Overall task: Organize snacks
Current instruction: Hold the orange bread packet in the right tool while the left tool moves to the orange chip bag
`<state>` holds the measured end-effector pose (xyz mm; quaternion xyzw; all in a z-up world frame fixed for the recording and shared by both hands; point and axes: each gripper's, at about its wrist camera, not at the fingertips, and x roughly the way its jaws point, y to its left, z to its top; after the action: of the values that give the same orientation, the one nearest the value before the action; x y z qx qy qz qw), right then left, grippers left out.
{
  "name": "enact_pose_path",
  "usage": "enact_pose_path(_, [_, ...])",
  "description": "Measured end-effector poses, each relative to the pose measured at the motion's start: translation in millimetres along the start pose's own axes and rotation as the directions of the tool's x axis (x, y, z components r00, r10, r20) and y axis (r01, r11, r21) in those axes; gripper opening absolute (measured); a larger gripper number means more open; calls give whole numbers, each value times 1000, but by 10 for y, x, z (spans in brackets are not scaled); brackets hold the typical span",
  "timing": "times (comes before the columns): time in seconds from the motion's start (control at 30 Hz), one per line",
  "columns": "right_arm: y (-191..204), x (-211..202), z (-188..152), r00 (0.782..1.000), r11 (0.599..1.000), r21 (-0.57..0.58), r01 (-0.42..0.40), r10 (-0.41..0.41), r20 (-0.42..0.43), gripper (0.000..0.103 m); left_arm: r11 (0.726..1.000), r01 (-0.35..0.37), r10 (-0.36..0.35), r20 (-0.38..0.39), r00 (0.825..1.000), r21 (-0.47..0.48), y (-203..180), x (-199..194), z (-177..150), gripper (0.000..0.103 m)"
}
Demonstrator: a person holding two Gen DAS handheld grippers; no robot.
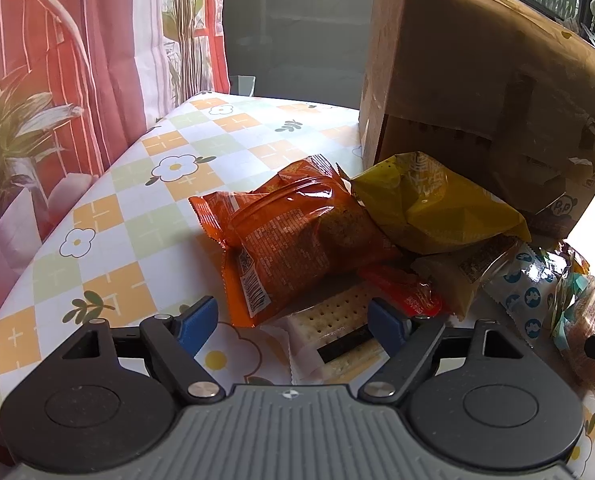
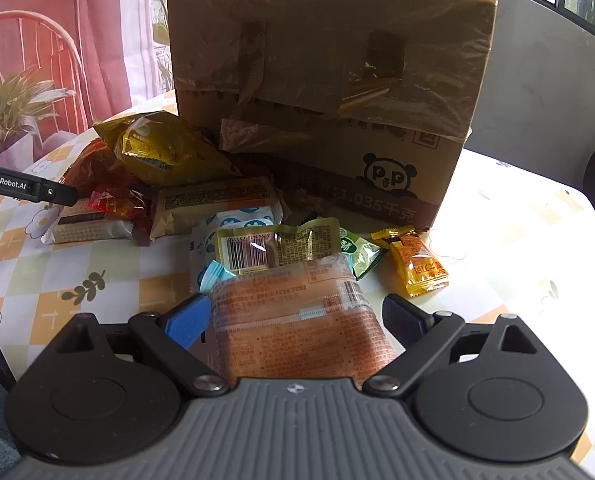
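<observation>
- Left tool [image 1: 293, 322] sits wide apart, straddling the edge of the orange snack bag [image 1: 293, 240] and a cracker pack [image 1: 333, 322], not pinching either.
- Right tool [image 2: 297, 316] is spread around a pale orange packet [image 2: 297, 320]; can't tell if it's squeezing.
- Snacks are piled on the desk [image 1: 109, 216] against the cardboard box [image 2: 325, 80].

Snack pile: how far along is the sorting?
Done: nothing visibly sorted; packets lie heaped in front of the cardboard box. In hand: the left hand-held gripper is open around the cracker packet; the right hand-held gripper straddles the orange packet, grip unclear. Left: the rest of the pile.
</observation>
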<state>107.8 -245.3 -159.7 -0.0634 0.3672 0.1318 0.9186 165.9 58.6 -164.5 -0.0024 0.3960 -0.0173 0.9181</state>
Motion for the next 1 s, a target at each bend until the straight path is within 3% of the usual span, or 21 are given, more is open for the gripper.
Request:
enact_pose_path(0.2, [-32, -87, -12, 1000, 1000, -8, -4, 4, 18, 94, 1000, 21, -21, 4, 1000, 4, -20, -4, -19, 79])
enact_pose_path(0.87, [-32, 114, -102, 998, 999, -27, -38, 36, -58, 94, 999, 38, -38, 40, 999, -3, -27, -61, -40, 78])
enact_pose_path(1.0, [-13, 157, -100, 997, 998, -31, -55, 53, -58, 86, 999, 37, -37, 42, 998, -4, -19, -64, -40, 78])
